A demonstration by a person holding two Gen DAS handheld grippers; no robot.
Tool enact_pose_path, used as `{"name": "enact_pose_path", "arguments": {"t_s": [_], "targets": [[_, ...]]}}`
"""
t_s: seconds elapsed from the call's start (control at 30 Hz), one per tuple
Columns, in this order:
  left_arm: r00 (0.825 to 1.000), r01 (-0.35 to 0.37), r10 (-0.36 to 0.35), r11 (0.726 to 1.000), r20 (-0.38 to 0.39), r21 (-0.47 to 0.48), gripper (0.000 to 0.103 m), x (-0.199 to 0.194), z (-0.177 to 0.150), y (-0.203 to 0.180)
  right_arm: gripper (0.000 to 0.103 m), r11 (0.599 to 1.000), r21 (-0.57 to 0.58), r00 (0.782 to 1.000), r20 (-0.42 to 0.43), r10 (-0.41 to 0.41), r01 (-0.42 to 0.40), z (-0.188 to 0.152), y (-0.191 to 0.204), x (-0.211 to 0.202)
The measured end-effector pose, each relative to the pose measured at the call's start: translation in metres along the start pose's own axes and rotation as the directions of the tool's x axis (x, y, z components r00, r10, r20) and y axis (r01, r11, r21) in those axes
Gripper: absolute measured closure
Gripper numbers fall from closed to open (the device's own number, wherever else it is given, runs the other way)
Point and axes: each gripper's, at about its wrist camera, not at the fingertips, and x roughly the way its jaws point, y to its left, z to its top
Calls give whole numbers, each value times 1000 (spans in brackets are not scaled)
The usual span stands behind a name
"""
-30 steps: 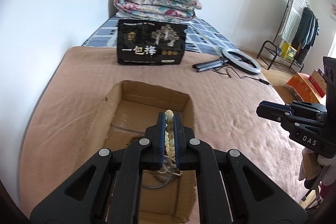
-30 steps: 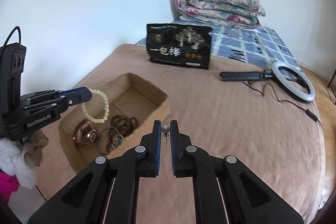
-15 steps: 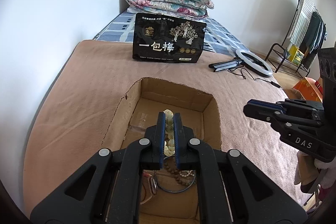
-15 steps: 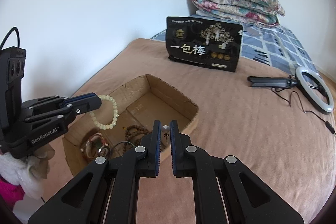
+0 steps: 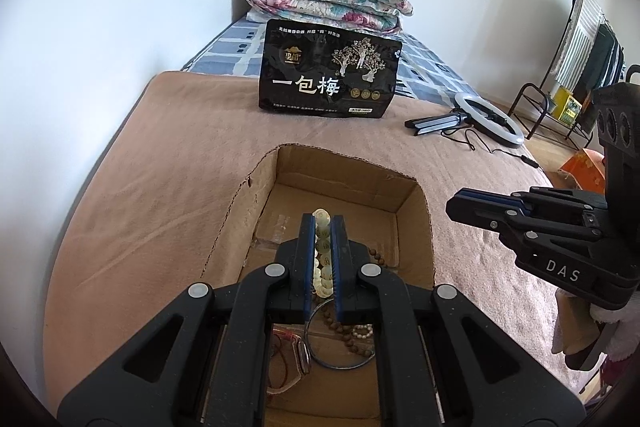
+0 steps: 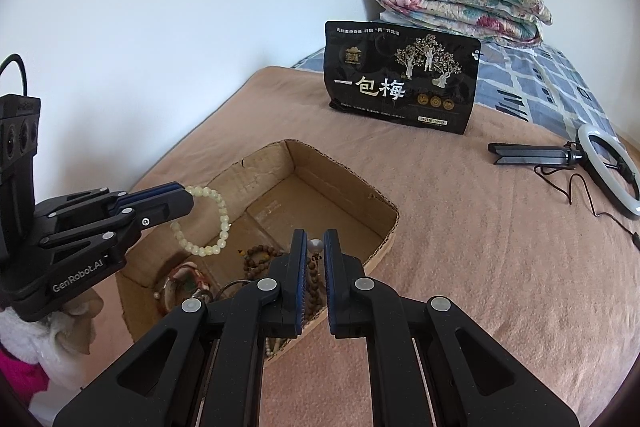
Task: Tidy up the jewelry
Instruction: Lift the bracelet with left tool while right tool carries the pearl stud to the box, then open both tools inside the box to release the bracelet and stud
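An open cardboard box point(image 5: 414, 199) point(image 6: 352, 191) sits on the brown blanket. It holds dark wooden bead strings point(image 6: 260, 255), a metal bangle point(image 5: 340, 363) and other bracelets. My left gripper point(image 5: 322, 223) point(image 6: 182, 197) is shut on a pale bead bracelet point(image 6: 218, 223) point(image 5: 322, 247), which hangs above the box's left part. My right gripper point(image 6: 316, 239) point(image 5: 460, 203) is shut on a small pearl stud earring point(image 6: 316, 246) and hovers over the box's near right edge.
A black snack bag point(image 5: 330, 75) point(image 6: 402, 77) stands behind the box. A folded floral quilt point(image 5: 326, 1) lies at the far end. A ring light with tripod point(image 6: 600, 159) point(image 5: 480, 119) lies on the blanket to the right. A clothes rack point(image 5: 576, 67) stands beyond.
Both grippers have moved forward toward the box, each still holding its piece. The right gripper has come over the box's near edge; the box looks nearer in both views.
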Motion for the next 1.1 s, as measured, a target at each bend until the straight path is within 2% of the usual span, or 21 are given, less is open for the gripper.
{"name": "enact_pose_path", "arguments": {"t_s": [0.5,0.57,0.6,0.63,0.7,0.73,0.83,1.0,1.1], "targets": [[1000,-25,25,1000,-2,5,98,2,-3,2,96,1000,-24,1000,-1,0,0,3,9,3],[1000,-29,29,1000,-2,1,98,2,-3,3,81,1000,-24,1000,-1,-10,10,3,9,3],[1000,-32,32,1000,-2,1,98,1,-3,3,70,1000,-21,1000,2,-10,10,3,8,2],[999,-36,36,999,-2,2,98,1,-3,3,66,1000,-18,1000,6,-10,10,4,8,1],[999,-48,48,999,1,9,97,0,-3,2,64,1000,-9,1000,11,-13,13,4,7,-1],[999,-51,51,999,1,11,95,0,-3,1,60,1000,-6,1000,11,-16,16,4,6,-1],[998,-59,59,998,9,12,79,-4,-4,0,50,1000,5,999,19,-28,28,3,4,-3],[998,-61,61,998,18,9,79,-10,-4,-2,49,999,14,999,22,-38,38,3,2,-8],[998,-64,64,998,26,16,79,-16,-4,-6,43,999,13,998,24,-51,50,2,2,-13]]}}
